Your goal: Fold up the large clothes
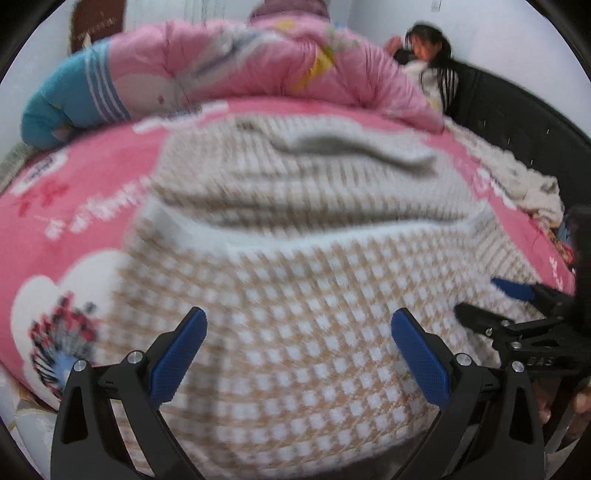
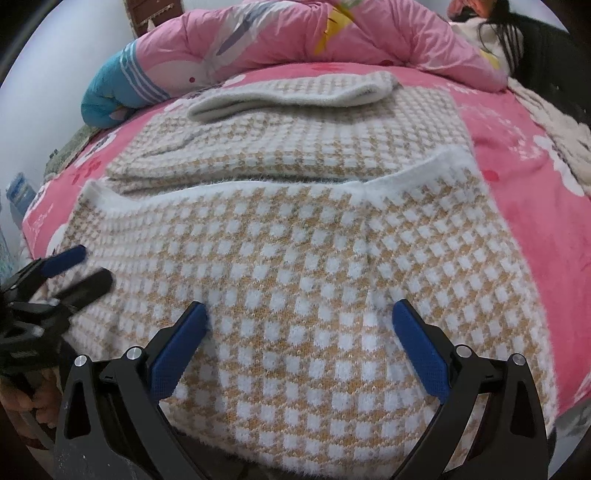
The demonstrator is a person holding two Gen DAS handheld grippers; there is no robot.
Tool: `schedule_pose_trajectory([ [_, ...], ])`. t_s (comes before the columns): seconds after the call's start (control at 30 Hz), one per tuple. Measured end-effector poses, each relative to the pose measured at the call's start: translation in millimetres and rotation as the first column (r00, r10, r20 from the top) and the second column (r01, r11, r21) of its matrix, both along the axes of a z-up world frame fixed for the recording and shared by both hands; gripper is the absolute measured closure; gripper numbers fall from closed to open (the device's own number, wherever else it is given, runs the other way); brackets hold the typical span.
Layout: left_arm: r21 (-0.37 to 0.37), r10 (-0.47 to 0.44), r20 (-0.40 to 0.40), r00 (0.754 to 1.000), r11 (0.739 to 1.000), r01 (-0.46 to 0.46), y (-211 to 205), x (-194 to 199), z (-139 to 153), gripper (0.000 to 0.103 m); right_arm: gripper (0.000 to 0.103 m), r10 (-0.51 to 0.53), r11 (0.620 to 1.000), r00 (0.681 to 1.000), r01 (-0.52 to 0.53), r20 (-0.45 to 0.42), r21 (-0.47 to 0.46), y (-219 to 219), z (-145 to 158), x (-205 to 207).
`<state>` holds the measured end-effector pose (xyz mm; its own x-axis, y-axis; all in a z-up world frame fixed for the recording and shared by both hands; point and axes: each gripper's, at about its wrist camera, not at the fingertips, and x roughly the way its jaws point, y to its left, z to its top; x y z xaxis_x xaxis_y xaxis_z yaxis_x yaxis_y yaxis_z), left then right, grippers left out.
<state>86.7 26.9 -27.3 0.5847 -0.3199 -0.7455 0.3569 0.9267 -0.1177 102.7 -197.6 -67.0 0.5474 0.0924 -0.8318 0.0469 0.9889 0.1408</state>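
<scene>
The right gripper [image 2: 301, 347] and left gripper [image 1: 299, 350] hover open over the half-folded checked sweater [image 2: 295, 258] (mid-fold, I judge), so next comes pinching its near edge.

The sweater [image 2: 295, 295] lies spread on the bed [image 2: 535, 177], its far half folded under a sleeve [image 2: 291, 94] that lies across it. Behind it a quilt [image 2: 295, 33] is bunched along the bed. The left gripper [image 2: 79, 267] and the right gripper [image 2: 299, 314] hover over the near part, side by side.
</scene>
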Motion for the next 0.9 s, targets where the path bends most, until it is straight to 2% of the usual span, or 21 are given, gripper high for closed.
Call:
schedule_pose_trajectory([
  [0.1,-0.004,0.052,0.087,0.995,0.999,-0.052,20.2,-6.9,16.7,0.004,0.008,0.018,1.000,1.000,-0.018,-0.009,0.020,-6.4,0.7,-2.1],
  [0.27,-0.037,0.118,0.134,0.984,0.993,-0.114,59.2,-10.7,23.8,0.006,0.008,0.049,0.998,0.999,-0.049,0.007,0.027,-18.6,3.6,-12.9],
  [0.37,-0.032,0.116,0.127,0.985,0.993,-0.113,71.3,-6.0,19.1,0.012,0.008,0.052,0.998,0.999,-0.053,0.009,0.026,-18.9,4.6,-14.7],
  [0.5,-0.111,0.097,0.086,0.992,0.990,-0.088,89.3,12.0,11.1,0.019,0.008,0.052,0.998,0.999,-0.052,0.007,0.026,-17.5,5.7,-16.1],
  [0.63,-0.193,0.076,0.054,0.996,0.979,-0.064,93.8,39.2,4.9,0.037,0.008,0.050,0.998,0.999,-0.050,0.001,0.025,-18.4,6.9,-17.4],
  [0.67,-0.209,0.069,0.043,0.997,0.976,-0.058,94.0,45.5,2.1,0.046,0.008,0.050,0.998,0.999,-0.050,-0.002,0.023,-19.0,7.6,-18.3],
  [0.77,-0.255,0.043,0.006,0.999,0.966,-0.040,94.8,58.5,-2.9,0.061,0.008,0.052,0.998,0.999,-0.052,-0.009,0.022,-14.8,6.9,-12.7],
  [0.9,-0.357,-0.054,0.007,0.999,0.933,0.053,95.3,58.9,1.5,0.062,0.008,0.054,0.998,0.998,-0.054,-0.013,0.020,-8.4,6.7,-4.3],
])
